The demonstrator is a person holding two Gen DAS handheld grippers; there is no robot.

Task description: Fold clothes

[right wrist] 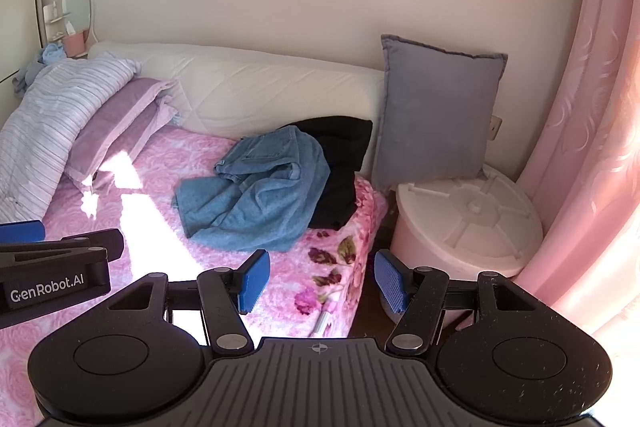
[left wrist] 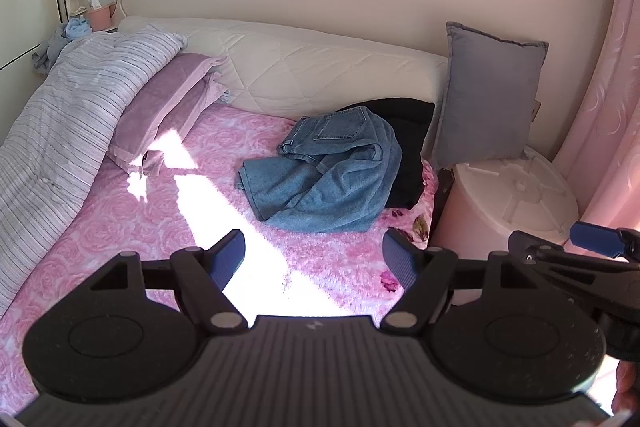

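A crumpled pair of blue jeans (left wrist: 326, 173) (right wrist: 256, 189) lies on the pink rose-patterned bed cover (left wrist: 120, 227) (right wrist: 168, 155), near the headboard. A black garment (left wrist: 408, 143) (right wrist: 342, 163) lies partly under it on the right. My left gripper (left wrist: 314, 259) hovers over the bed well short of the jeans, open with nothing between its blue pads. My right gripper (right wrist: 322, 281) is over the bed's right edge, also open and empty. The right gripper (left wrist: 576, 247) shows at the right edge of the left wrist view. The left gripper (right wrist: 48, 247) shows at the left edge of the right wrist view.
A striped duvet (left wrist: 68, 115) and a purple pillow (left wrist: 164, 103) lie at the left. A white quilted headboard (left wrist: 320, 71) backs the bed. A grey cushion (left wrist: 488, 99) leans over a pink-and-white round bin (left wrist: 508, 203) beside the bed. A pink curtain (right wrist: 592, 147) hangs at right. Bright sunlight crosses the cover.
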